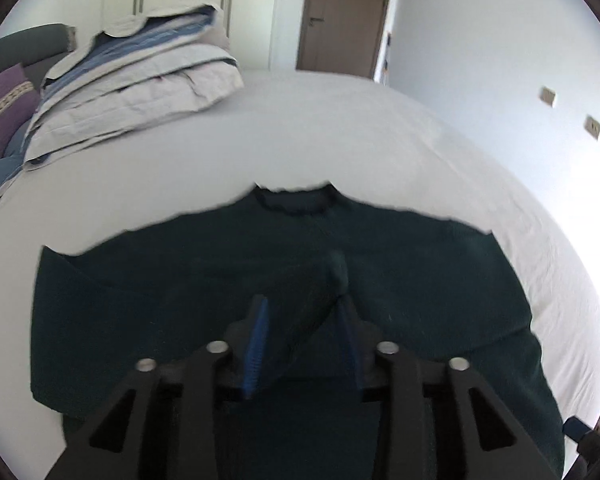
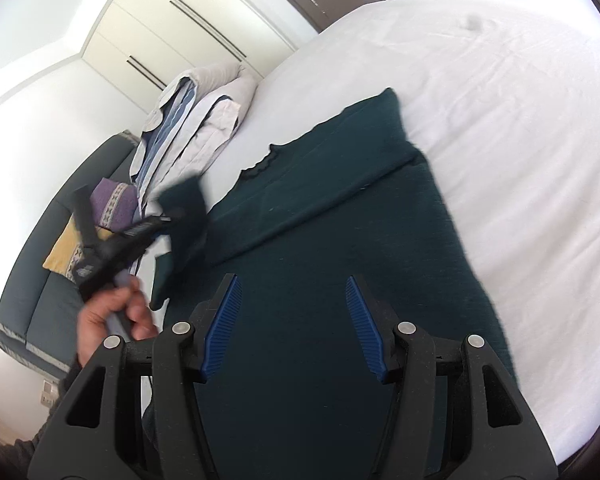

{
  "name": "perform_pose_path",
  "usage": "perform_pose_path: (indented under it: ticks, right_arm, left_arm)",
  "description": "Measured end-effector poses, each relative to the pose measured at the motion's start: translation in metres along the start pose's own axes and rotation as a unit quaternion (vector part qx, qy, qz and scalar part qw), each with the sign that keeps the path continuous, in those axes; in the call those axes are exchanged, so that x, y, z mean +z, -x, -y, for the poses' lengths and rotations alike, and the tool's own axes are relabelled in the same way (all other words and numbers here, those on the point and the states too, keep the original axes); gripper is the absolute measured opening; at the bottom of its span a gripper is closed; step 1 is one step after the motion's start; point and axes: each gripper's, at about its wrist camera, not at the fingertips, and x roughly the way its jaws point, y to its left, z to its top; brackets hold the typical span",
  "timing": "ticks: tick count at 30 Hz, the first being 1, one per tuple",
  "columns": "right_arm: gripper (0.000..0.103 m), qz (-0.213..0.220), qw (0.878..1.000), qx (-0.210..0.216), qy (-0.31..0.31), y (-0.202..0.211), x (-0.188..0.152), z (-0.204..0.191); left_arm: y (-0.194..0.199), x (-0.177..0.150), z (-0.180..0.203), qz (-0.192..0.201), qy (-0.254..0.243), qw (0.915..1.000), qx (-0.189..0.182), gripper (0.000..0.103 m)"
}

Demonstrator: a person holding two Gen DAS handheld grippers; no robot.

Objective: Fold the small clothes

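A dark green sweater (image 1: 400, 264) lies flat on the white bed (image 1: 300, 128), neckline away from me. My left gripper (image 1: 304, 304) is shut on a raised fold of the sweater's left sleeve, held above the body of the garment. In the right wrist view the sweater (image 2: 340, 208) spreads under my right gripper (image 2: 294, 292), which is open and empty just above the cloth. The left gripper (image 2: 168, 216) shows there at the left, with the lifted sleeve end (image 2: 186, 204) in its tip.
A folded grey and blue duvet (image 1: 132, 84) lies at the bed's far left. A dark sofa with purple (image 2: 114, 202) and yellow cushions stands beside the bed. White wardrobes and a brown door (image 1: 340, 12) stand behind. White sheet extends to the right (image 2: 520, 120).
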Motion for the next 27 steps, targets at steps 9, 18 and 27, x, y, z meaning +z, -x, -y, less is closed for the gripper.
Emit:
perform_pose_path:
  ticks: [9, 18, 27]
  right_arm:
    - [0.053, -0.018, 1.0, -0.004, 0.017, -0.027, 0.013, -0.009]
    - [0.049, -0.096, 0.992, 0.021, 0.077, -0.149, 0.068, -0.1]
    - [0.035, -0.185, 0.973, -0.087, 0.109, -0.261, 0.077, -0.118]
  left_arm:
    - [0.038, -0.034, -0.039, 0.023, 0.029, 0.9992, -0.013, 0.089]
    - [0.081, -0.056, -0.131, 0.047, 0.137, 0.9894, -0.001, 0.083]
    - [0.096, -0.062, -0.193, 0.059, 0.18, 0.9817, 0.023, 0.08]
